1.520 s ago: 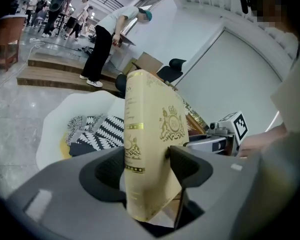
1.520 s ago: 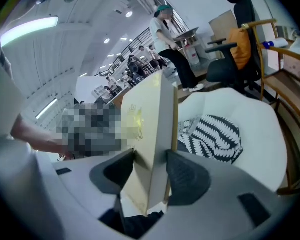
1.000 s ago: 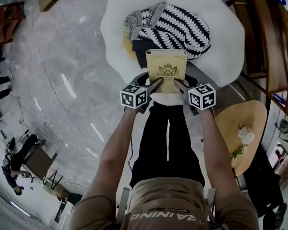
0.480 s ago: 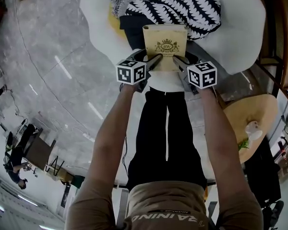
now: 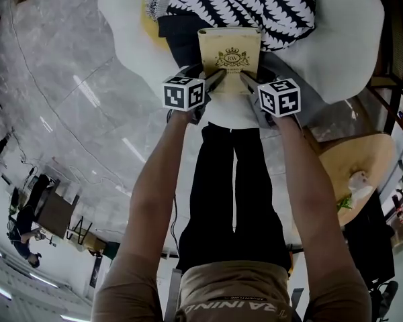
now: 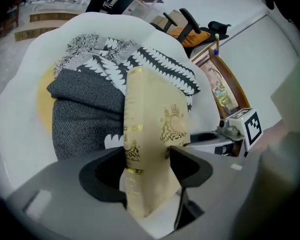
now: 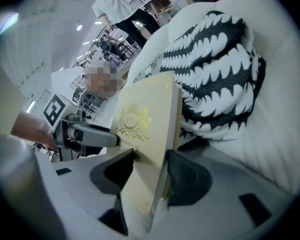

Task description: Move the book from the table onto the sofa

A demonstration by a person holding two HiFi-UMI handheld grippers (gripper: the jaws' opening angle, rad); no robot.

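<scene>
Book (image 5: 229, 54) clamped by left claw (image 5: 216, 81) and right claw (image 5: 248, 81) at sofa (image 5: 349, 39), patterned cushion (image 5: 255, 5) beyond.

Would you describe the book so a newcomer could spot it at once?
Find the big white sofa in the head view. Over its seat, the left gripper and right gripper clamp a tan book. Unlike the black-and-white patterned fabric behind, it is plain with a gold crest.

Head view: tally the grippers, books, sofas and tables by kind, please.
Beige gold-crested book: 1
Grey marker-cube grippers: 2 (left gripper, right gripper)
White cushioned sofa: 1
Round wooden table: 1
Total: 5
</scene>
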